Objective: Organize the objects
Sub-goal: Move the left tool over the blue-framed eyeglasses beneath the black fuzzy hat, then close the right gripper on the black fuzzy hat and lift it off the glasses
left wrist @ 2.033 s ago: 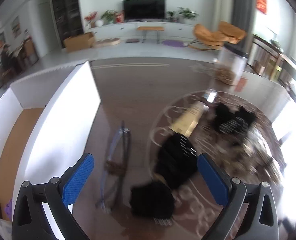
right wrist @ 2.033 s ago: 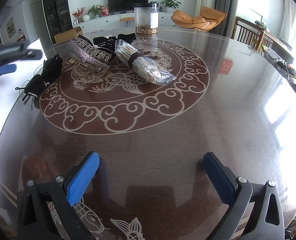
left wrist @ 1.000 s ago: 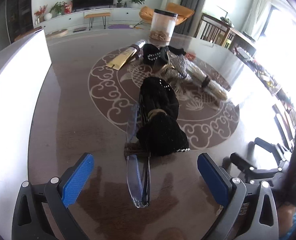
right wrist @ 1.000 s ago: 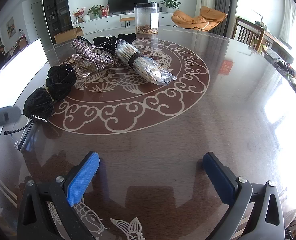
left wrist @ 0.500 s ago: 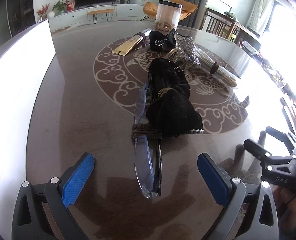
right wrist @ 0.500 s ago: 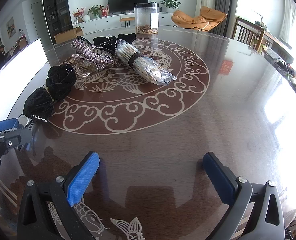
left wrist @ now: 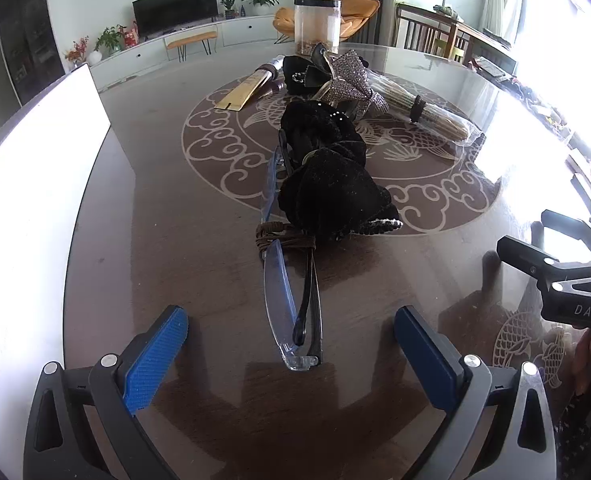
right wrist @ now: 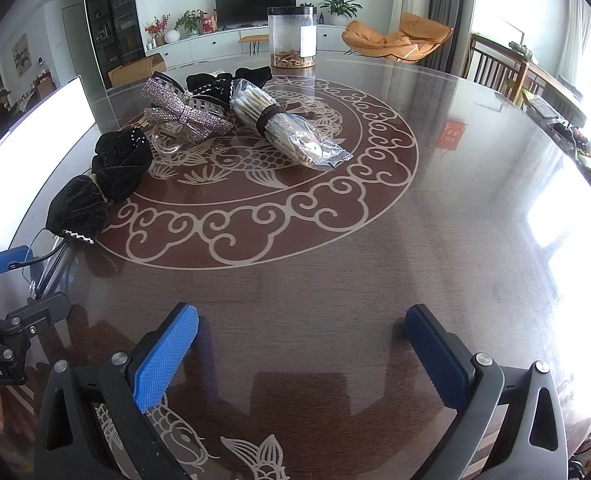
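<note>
Folded clear-lens glasses [left wrist: 291, 300] tied with brown cord lie on the dark round table [left wrist: 199, 280], pointing at my open left gripper [left wrist: 291, 356], which straddles their near end without touching. A black velvet bow [left wrist: 331, 176] lies over their far half; it also shows in the right wrist view [right wrist: 103, 184]. Behind it are a rhinestone bow clip [right wrist: 183, 112], a bag of cotton swabs [right wrist: 287, 128], a black clip [right wrist: 223, 80] and a gold packet [left wrist: 247, 90]. My right gripper [right wrist: 301, 354] is open and empty over bare table.
A white box wall [left wrist: 27, 200] stands along the table's left edge. A clear jar [right wrist: 292, 36] stands at the far side. The right gripper [left wrist: 563, 280] shows at the right of the left wrist view, the left gripper [right wrist: 11, 300] at the left of the right wrist view.
My left gripper swung from the white box toward the glasses and came closer, the glasses' near end now between its fingers. The right gripper has not moved.
</note>
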The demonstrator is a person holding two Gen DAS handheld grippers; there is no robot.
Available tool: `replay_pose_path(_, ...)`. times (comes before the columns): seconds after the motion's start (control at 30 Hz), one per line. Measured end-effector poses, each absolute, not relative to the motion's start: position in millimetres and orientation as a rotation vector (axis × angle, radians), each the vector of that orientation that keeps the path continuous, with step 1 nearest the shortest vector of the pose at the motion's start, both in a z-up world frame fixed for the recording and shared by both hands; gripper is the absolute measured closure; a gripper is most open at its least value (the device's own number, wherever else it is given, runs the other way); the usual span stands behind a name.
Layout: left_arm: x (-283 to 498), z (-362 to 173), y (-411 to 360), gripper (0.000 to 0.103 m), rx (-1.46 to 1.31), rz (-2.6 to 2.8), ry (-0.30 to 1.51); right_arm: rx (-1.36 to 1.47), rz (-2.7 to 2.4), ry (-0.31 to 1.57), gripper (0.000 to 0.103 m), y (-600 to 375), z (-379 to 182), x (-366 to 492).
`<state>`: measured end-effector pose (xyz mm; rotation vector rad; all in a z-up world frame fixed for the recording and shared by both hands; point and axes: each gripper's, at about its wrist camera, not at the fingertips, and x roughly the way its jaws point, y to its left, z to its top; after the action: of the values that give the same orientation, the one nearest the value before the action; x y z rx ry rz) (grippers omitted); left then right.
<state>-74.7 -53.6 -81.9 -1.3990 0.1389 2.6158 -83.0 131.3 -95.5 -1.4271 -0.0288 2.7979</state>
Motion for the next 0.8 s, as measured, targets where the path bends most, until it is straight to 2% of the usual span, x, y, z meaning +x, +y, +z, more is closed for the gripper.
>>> replay_pose_path(0.47, -73.6, -82.2, -52.4, 0.000, -1.384, 2.640, 0.127, -1.466, 2.782, -0.023, 0.000, 130.3, -92.0, -86.0)
replay_pose_path(0.5, -73.7, -82.3, -52.4, 0.000, -1.385, 2.640, 0.127, -1.486, 2.784, 0.003, 0.000, 130.3, -89.8, -89.1)
replay_pose_path(0.63, -73.8, -82.4, -52.3, 0.000, -1.385, 2.640, 0.127, -1.541, 2.981, 0.373, 0.001, 119.7, -59.3, -106.9)
replay_pose_path(0.7, -73.9, -82.4, -52.3, 0.000, -1.384, 2.640, 0.127, -1.572, 3.104, 0.525, 0.006, 102.6, -42.7, -119.6)
replay_pose_path(0.8, -74.0, -82.5, -52.3, 0.000, -1.384, 2.640, 0.126, -1.815, 3.096, 0.577, 0.027, 70.3, -46.7, -148.6)
